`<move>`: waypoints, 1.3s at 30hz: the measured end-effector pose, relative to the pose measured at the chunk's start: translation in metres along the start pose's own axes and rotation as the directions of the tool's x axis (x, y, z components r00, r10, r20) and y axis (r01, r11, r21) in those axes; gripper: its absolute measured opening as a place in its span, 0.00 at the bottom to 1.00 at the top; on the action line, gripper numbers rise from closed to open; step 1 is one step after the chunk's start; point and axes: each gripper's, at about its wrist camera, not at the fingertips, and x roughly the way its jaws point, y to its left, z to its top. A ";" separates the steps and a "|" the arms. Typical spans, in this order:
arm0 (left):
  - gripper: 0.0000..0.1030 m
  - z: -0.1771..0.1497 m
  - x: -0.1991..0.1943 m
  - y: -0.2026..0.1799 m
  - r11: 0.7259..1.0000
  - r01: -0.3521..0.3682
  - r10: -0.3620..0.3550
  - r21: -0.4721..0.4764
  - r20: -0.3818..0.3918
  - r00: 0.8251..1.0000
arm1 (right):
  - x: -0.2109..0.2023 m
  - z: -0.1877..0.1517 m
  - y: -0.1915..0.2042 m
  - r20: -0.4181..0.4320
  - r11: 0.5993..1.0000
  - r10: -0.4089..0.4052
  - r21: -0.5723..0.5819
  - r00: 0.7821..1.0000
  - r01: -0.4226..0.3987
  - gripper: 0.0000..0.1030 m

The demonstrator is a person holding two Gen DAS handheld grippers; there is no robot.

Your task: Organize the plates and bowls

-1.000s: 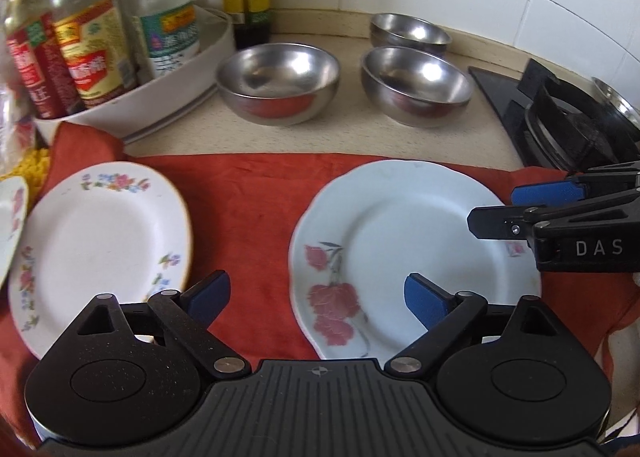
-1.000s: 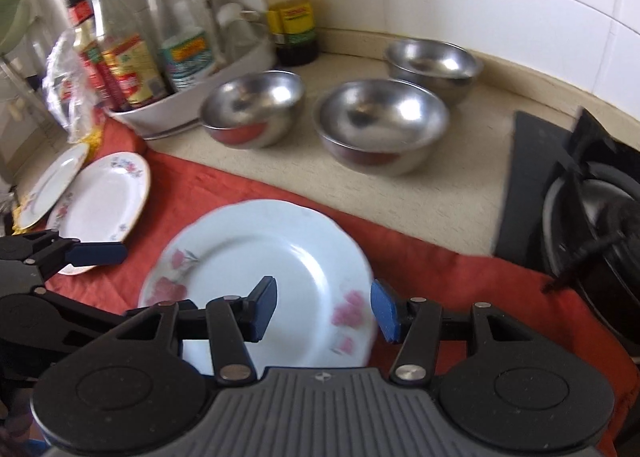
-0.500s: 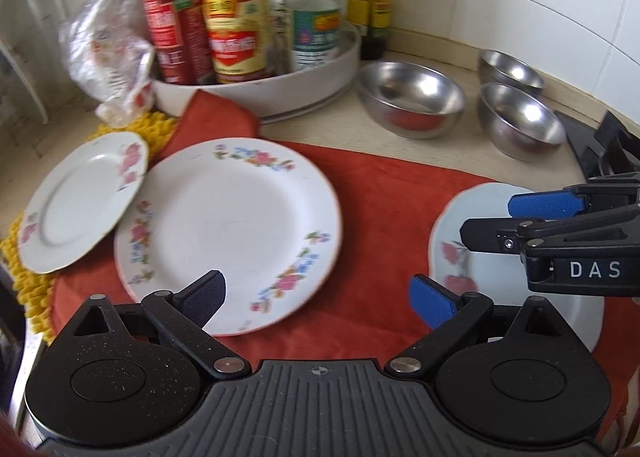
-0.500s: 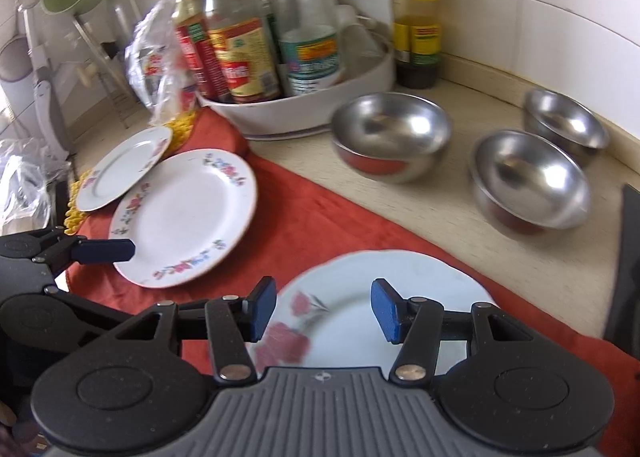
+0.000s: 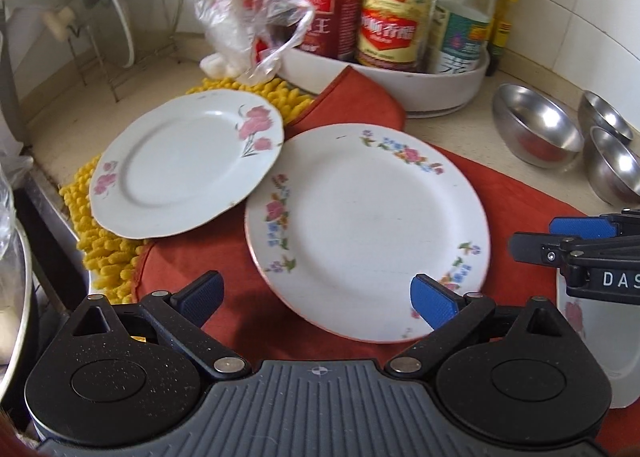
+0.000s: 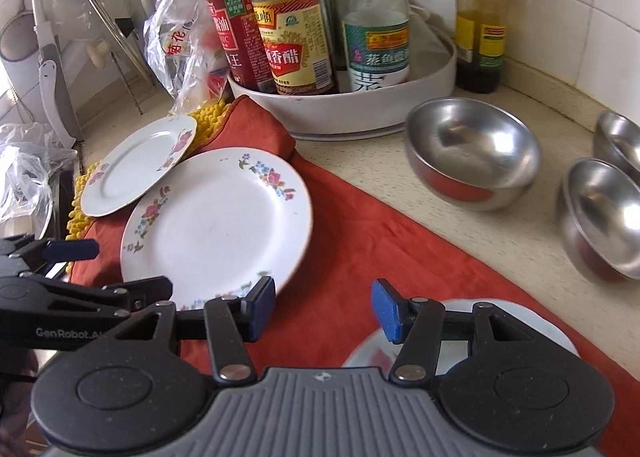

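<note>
A: Three plates, going left to right: a small scalloped plate (image 5: 186,163) with pink roses, lying half on the yellow nubby mat (image 5: 98,245); a larger round plate (image 5: 366,229) with a thin red rim line and little flower sprays on the red cloth (image 6: 352,257); and a third plate (image 6: 520,321) low at the right, mostly hidden. Further right, three steel bowls (image 6: 472,153) stand on the bare speckled counter.

B: And the tongs?

A: Left gripper (image 5: 316,295) stands wide apart with nothing in it, just above the near rim of the round plate. Right gripper (image 6: 324,309) is part open, also holding nothing, over the cloth between the two right-hand plates.

B: How would the round plate handle?

A: Glazed ceramic, I'd judge: stiff, slick, fairly heavy, and it would chip if dropped. It lies flat, so take it by the raised rim at the near edge, one pad under.
</note>
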 end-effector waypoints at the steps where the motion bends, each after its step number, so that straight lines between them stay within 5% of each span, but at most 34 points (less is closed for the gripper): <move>1: 0.98 0.001 0.003 0.004 1.000 0.008 -0.009 -0.009 -0.010 1.000 | 0.005 0.002 0.002 -0.007 1.000 -0.001 0.001 1.000 0.001 0.52; 16: 0.97 0.029 0.034 0.009 0.997 0.079 -0.078 0.019 -0.038 0.996 | 0.052 0.026 0.012 -0.043 1.000 0.019 0.013 0.999 -0.018 0.52; 21: 0.94 0.030 0.037 0.003 0.995 0.083 -0.081 0.059 -0.033 0.996 | 0.052 0.027 0.013 -0.043 0.999 0.031 -0.012 0.999 -0.032 0.46; 23: 0.94 0.030 0.038 0.003 0.995 0.081 -0.079 0.065 -0.034 0.996 | 0.051 0.026 0.011 -0.054 0.996 0.088 0.004 0.995 -0.088 0.35; 39: 0.96 0.020 0.029 -0.015 0.988 0.102 -0.097 0.114 -0.050 0.994 | 0.029 0.006 0.001 -0.076 0.995 0.081 0.062 0.994 -0.076 0.34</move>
